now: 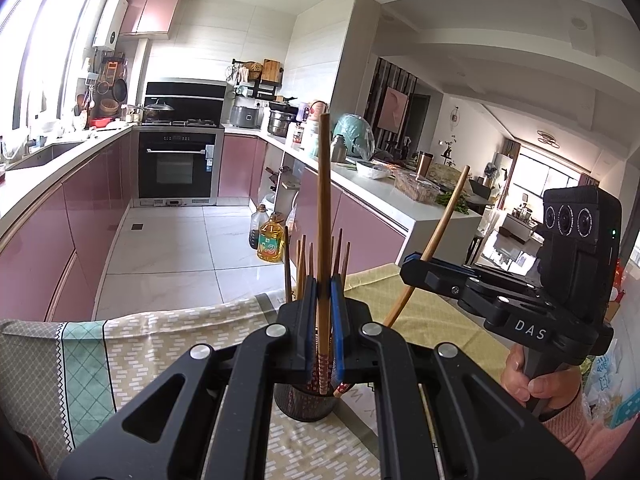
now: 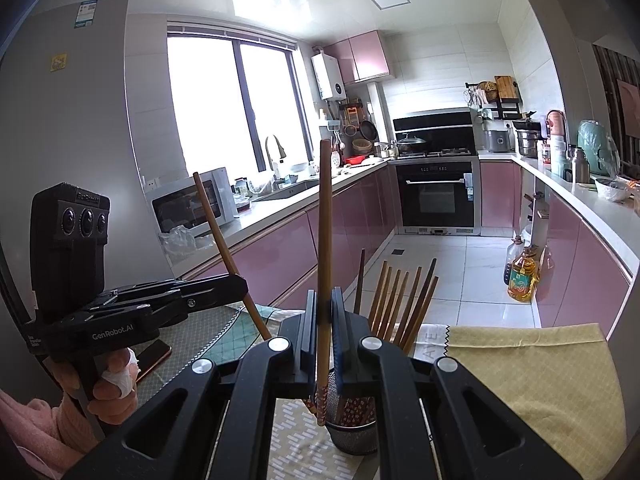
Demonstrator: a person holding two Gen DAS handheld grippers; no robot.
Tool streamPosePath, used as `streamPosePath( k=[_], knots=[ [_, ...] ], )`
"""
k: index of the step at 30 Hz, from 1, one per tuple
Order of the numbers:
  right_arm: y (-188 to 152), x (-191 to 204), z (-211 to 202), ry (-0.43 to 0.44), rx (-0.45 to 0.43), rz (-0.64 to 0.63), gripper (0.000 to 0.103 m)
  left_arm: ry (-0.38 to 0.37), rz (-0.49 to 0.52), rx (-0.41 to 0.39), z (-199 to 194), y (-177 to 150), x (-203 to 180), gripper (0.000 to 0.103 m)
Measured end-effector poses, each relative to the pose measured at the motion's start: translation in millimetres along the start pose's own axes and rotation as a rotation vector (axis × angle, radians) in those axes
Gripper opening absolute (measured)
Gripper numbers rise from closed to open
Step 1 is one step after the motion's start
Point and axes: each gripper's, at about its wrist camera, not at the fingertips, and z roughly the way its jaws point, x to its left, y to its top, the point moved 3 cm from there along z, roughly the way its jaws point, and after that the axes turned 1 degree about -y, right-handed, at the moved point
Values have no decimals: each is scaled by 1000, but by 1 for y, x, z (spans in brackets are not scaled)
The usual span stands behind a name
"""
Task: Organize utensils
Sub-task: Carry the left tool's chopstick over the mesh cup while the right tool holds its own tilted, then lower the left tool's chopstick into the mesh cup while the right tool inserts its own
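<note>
Left gripper (image 1: 323,300) pinches 1 upright chopstick (image 1: 323,216) above the mesh holder (image 1: 300,404). Right gripper (image 2: 325,312), at 3 o'clock, pinches another chopstick (image 2: 325,216).

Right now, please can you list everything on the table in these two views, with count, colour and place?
dark mesh metal holder: one, near table edge, under both grippers.
brown wooden chopsticks in holder: about eight, tips up.
held brown chopsticks: two, one per gripper.
yellow cloth: one, covering table's right part.
grey-green patterned cloth: one, left part.
phone with orange case: one, left.
left gripper: black, shut on a chopstick.
right gripper: black, shut on a chopstick.
</note>
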Motion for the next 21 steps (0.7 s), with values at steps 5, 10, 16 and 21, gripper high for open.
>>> streamPosePath(
  k=[5, 10, 16, 21],
  knots=[
    [1, 0, 2, -7, 0, 1, 6, 4, -1, -2, 2, 2, -1, 8],
    [2, -1, 6, -11, 2, 5, 6, 6, 0, -1, 6, 5, -2, 8],
    [1, -3, 10, -17, 4, 13, 6, 9, 0, 4, 10, 4, -4, 8],
    [0, -5, 13, -20, 8, 18, 6, 9, -3, 12, 11, 3, -2, 8]
  ],
)
